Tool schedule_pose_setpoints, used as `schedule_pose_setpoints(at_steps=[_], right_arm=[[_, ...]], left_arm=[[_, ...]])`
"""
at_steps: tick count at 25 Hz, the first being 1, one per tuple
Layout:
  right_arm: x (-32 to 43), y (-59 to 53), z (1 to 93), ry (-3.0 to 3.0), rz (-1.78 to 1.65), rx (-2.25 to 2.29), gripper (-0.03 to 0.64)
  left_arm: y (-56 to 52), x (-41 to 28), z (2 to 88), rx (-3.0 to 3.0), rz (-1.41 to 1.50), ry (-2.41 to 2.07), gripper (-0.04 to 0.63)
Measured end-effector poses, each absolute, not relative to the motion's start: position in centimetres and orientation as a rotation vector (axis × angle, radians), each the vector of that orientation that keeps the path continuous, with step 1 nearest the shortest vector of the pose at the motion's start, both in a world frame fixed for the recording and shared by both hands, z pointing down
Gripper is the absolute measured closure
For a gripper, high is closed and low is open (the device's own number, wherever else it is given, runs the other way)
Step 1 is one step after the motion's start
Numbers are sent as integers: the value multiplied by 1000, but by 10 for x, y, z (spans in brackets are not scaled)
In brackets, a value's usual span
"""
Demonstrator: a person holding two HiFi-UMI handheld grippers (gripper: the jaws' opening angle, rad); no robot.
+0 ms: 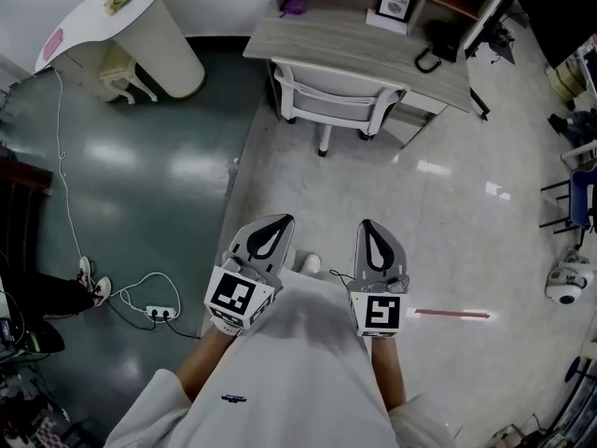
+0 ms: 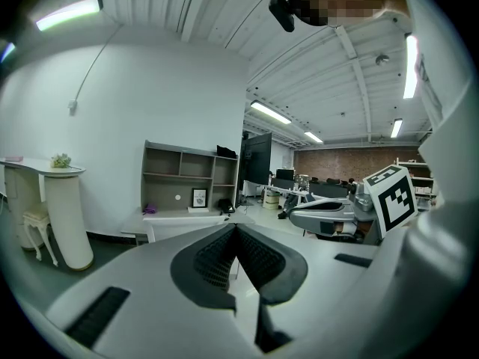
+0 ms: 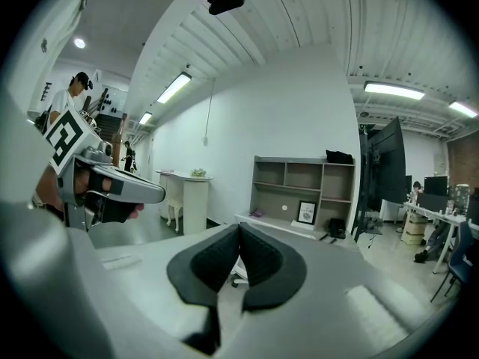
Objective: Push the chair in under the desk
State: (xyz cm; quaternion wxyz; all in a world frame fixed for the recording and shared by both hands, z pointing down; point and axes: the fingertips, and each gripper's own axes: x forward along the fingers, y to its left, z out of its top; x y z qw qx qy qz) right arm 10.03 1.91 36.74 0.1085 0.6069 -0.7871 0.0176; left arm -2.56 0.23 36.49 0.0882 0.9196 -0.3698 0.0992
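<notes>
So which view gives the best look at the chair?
The head view: it shows the chair from above, backrest and part of the base, at the near edge of the desk. In both gripper views the closed jaws in front cover nearly all of it, and only slivers show.

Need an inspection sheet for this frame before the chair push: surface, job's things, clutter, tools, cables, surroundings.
Surface: glossy floor, dark green at left, pale tile at right.
Job's things: white chair at the front of the desk, backrest toward the person, not touched.
Clutter: picture frame, purple item and black item on the desk; red strip on the floor.
Grippers: left tool and right tool both shut, empty, well short of the chair.
Cables: white cable runs to a power strip on the floor at left.
Surroundings: white counter at left; office furniture at right.
</notes>
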Motion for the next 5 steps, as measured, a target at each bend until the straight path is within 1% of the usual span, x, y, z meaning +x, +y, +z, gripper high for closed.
schedule_pose_setpoints(at_steps=[5], right_arm=[[100, 17, 363, -2346, 31, 1828, 604]], left_arm=[[4, -28, 364, 2741, 296, -1100, 589]])
